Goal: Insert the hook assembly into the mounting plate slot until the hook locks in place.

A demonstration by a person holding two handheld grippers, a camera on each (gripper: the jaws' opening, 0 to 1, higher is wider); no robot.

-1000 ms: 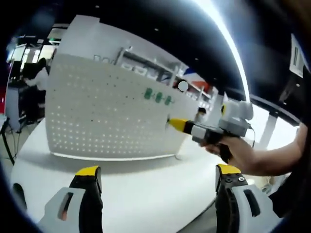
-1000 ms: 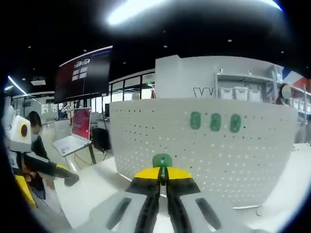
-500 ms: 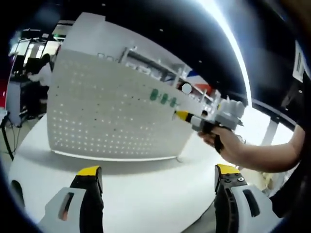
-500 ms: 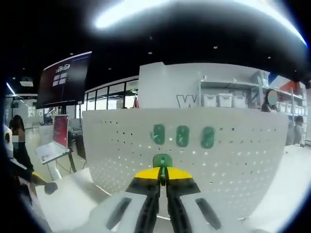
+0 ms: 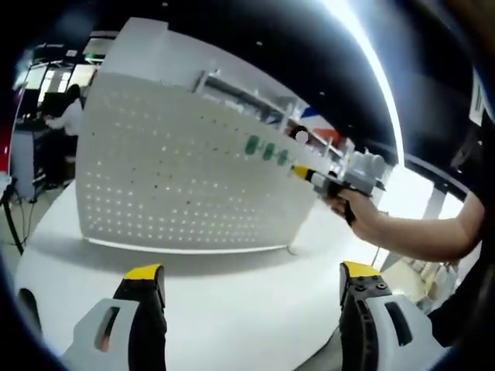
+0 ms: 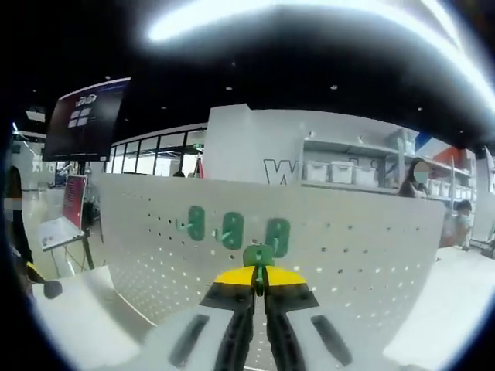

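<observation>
A white pegboard mounting plate (image 5: 178, 178) stands upright on a round white table (image 5: 232, 301). Three green hooks (image 6: 232, 229) hang in a row on the pegboard (image 6: 348, 255). In the right gripper view my right gripper (image 6: 259, 280) is shut on a fourth green hook (image 6: 258, 255), held just below and right of the row, close to the plate. In the left gripper view the right gripper (image 5: 309, 175) reaches the plate near the green hooks (image 5: 267, 151), held by a hand. My left gripper (image 5: 247, 282) stands open over the table, nothing between its jaws.
Shelves with white bins (image 6: 340, 171) stand behind the plate. A dark screen (image 6: 81, 116) hangs at far left. A person (image 5: 66, 116) sits at a desk beyond the table's left side. The table's front edge lies near my left gripper.
The right gripper has moved up and closer to the pegboard with the green hook, now just beside the row of hooks. The left gripper has stayed open and still.
</observation>
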